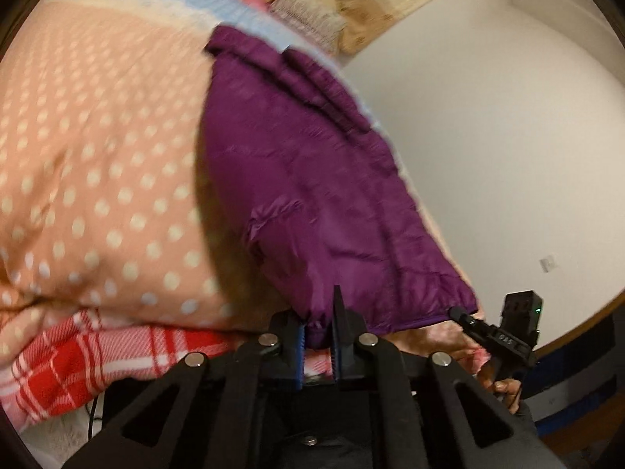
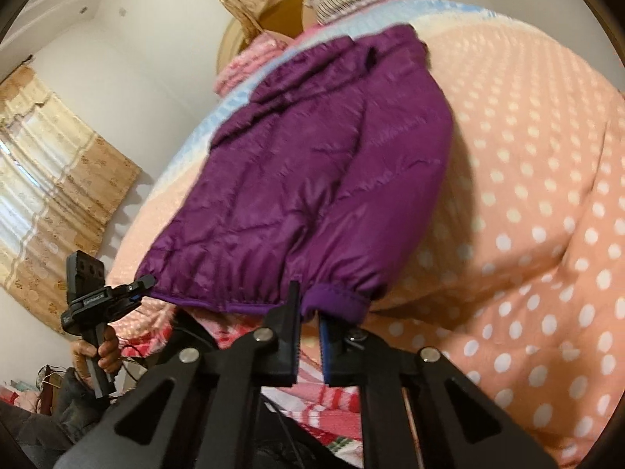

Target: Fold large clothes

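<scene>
Both tools pinch the purple jacket (image 2: 324, 164) hem over the polka-dot quilt (image 2: 527, 179): right tool (image 2: 308, 312), left tool (image 2: 142, 285).

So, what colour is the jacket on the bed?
Purple; the jacket shows best in the right wrist view.

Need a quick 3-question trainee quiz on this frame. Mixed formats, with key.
1. True or false: the purple jacket hangs on a hanger, with neither gripper touching it.
2. What is the jacket lying on? A. a bare wooden table B. a peach polka-dot quilt C. a green carpet
3. Fill in: the left gripper and right gripper both have their jaws closed on the jacket's ____ end, opposite the collar.

Key: 1. False; it lies flat and both grippers hold it. 2. B. 3. bottom.
</scene>
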A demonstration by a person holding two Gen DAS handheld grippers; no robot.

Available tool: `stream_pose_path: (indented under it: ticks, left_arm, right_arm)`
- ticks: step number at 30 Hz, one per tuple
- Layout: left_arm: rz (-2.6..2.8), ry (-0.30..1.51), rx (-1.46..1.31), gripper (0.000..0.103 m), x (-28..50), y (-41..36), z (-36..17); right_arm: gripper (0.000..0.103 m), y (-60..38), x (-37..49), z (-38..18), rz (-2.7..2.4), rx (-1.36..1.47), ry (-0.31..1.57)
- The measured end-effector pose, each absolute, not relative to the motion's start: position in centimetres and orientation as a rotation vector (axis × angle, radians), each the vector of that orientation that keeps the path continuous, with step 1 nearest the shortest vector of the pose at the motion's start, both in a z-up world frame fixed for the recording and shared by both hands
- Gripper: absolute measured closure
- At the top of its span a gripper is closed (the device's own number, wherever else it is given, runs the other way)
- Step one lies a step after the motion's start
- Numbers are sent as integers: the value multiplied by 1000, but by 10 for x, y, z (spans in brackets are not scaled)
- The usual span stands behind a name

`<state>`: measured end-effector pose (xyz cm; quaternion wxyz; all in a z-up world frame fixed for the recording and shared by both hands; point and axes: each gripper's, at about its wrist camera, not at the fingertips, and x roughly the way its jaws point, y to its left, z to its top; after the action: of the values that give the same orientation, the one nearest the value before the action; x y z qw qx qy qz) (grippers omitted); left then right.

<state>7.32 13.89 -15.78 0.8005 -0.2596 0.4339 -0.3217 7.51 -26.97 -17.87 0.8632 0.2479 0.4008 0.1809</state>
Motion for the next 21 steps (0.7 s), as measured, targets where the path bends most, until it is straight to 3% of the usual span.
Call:
stream_pose_path:
  ticks: [6,11,12,14,15,16,20,21]
  left_arm:
    - [-780,828,-546,97,68,140,-124]
    - [-723,823,-514,97,72,140,-122]
    - [-708,835,-511,97,73,139,-126]
    - [-706,858,-536,97,76,137,-135]
    - [-712,863,-541,97,78,135,-138]
    - [-712,863,-536,97,78,134,-139]
    - [-681,875,-505,97,82,129,-143]
    - [-668,885,-506,97,83,130,-145]
  right_arm:
    - [99,-265,53,-138,448,508,734]
    - [97,-263,35,-109,388,441,676]
    - [94,-268,35,-110,357,448,662]
    - [72,-280,37,-119,302,488,661]
    - [31,-288,41,-128,265,526,696]
    - [6,-296,43,-139,214,565,730]
    - [7,-312,56,-172,162,626,806]
    - [12,-313,62,-180,156,619,826]
